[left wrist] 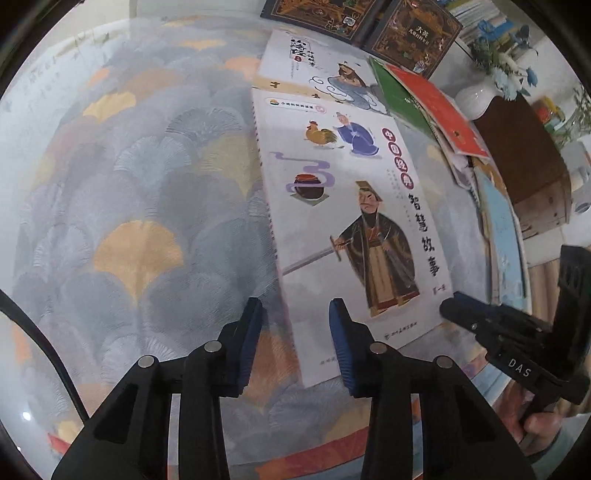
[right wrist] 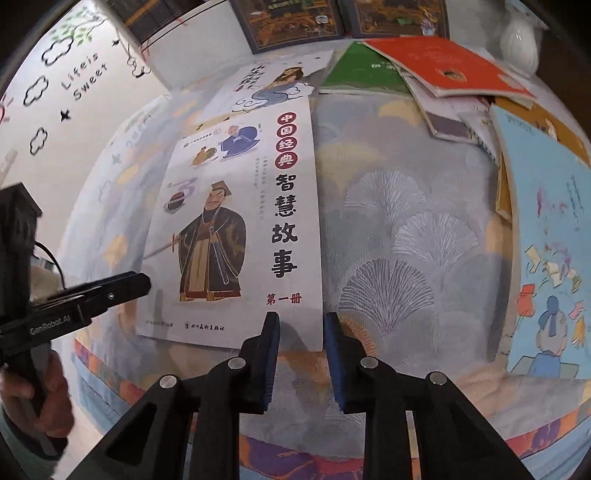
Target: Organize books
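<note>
A table covered by a cloth printed with grey and yellow fan shapes holds the books. The landmark is the white story book with a robed swordsman on its cover, lying flat on the cloth near the table's front edge.

To the left of the white story book, the cloth is bare. At that book's near left corner sits the left gripper: its blue-padded fingers stand apart, one on the cloth, the other over the cover, with the book's left edge running between them; the pads do not press it.

Beyond the far end of the white story book lies a second white book showing a figure on a cloud, partly tucked under it. Further back two dark ornate books stand propped.

At the near right corner of the white story book is the right gripper. Its jaws are narrowly apart, and the book's right edge and corner lie between the blue pads; whether they pinch it I cannot tell.

Right of the white story book, past a strip of bare cloth, a loose heap holds a green book, a red book and a pale blue book.
</note>
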